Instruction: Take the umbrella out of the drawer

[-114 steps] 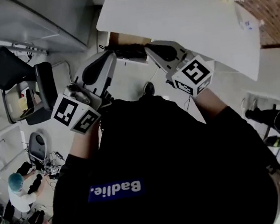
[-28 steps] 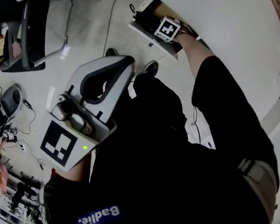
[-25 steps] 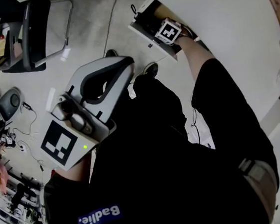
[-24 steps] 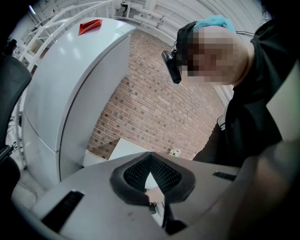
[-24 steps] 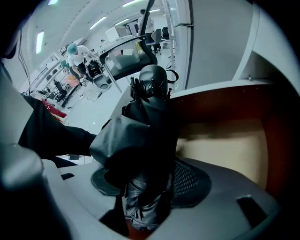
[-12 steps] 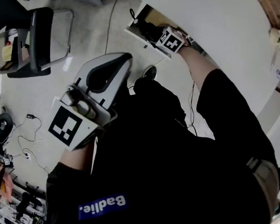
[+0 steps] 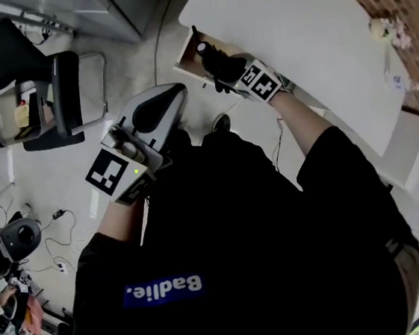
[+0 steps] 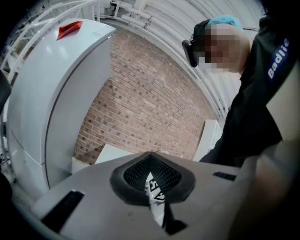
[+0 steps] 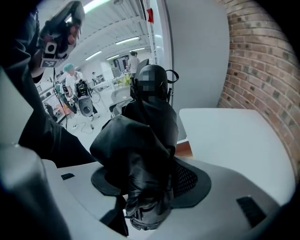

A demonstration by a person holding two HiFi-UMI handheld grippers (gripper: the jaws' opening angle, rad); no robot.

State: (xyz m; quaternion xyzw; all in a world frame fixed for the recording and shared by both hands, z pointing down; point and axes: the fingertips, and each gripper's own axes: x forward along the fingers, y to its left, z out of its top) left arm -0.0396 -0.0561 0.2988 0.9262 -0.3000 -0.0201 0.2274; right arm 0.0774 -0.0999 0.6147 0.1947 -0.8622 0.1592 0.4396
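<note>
My right gripper (image 7: 232, 70) is shut on the black folded umbrella (image 7: 214, 59), which it holds just above the open wooden drawer (image 7: 186, 57) under the white desk (image 7: 291, 26). In the right gripper view the crumpled black umbrella (image 9: 140, 150) fills the space between the jaws of the right gripper (image 9: 150, 180) and stands up out of them, with a strip of the drawer (image 9: 185, 149) behind it. My left gripper (image 7: 164, 100) hangs back over the floor, apart from the drawer. In its own view the left gripper (image 8: 152, 176) is shut with nothing in it.
A black office chair (image 7: 43, 92) stands on the floor at the left, beside a grey cabinet (image 7: 124, 7). Cables and a round device (image 7: 19, 241) lie lower left. A small flower ornament (image 7: 385, 28) sits on the desk. A brick wall (image 8: 140, 103) is behind.
My right gripper, which reached into the drawer a second ago, has come up and back with the umbrella in its jaws. The left gripper has drifted slightly toward the desk.
</note>
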